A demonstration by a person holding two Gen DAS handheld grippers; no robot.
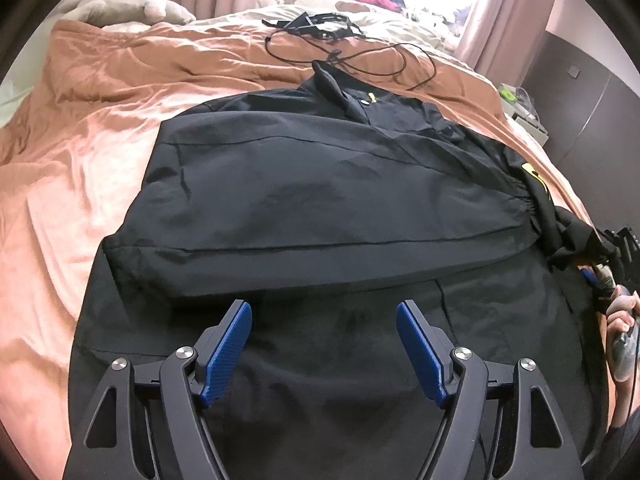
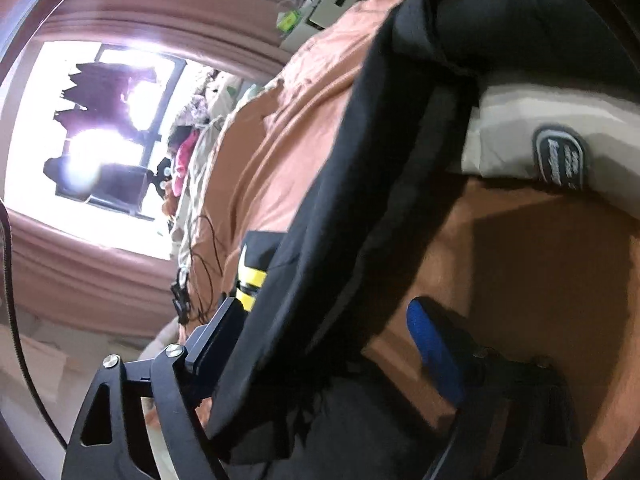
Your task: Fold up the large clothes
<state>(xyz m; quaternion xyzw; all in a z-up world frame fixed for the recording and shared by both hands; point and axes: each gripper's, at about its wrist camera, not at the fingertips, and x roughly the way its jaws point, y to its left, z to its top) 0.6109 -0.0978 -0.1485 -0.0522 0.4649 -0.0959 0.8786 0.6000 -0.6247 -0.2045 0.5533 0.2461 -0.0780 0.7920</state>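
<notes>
A large black jacket [image 1: 300, 200] lies spread on an orange bedspread [image 1: 100, 140], one sleeve folded across its body with the cuff [image 1: 540, 208] at the right. My left gripper [image 1: 324, 308] hovers open over the jacket's lower part, nothing between its blue pads [image 1: 228, 352]. At the right edge a person's hand [image 1: 624, 312] holds the right gripper beside the cuff. In the right wrist view, rolled on its side, my right gripper [image 2: 324, 308] stands wide with the jacket's black edge [image 2: 360, 160] hanging between its fingers. The blue pad [image 2: 436, 352] is clear of the cloth. A yellow tag [image 2: 252, 280] shows by the other finger.
Black cables and a strap [image 1: 320, 28] lie on the bed beyond the collar. A beige pillow [image 1: 120, 4] sits at the far left. Boxes on a bedside stand [image 1: 528, 116] and a dark wardrobe [image 1: 592, 92] are at the right. A bright window [image 2: 100, 132] with pink curtains is behind.
</notes>
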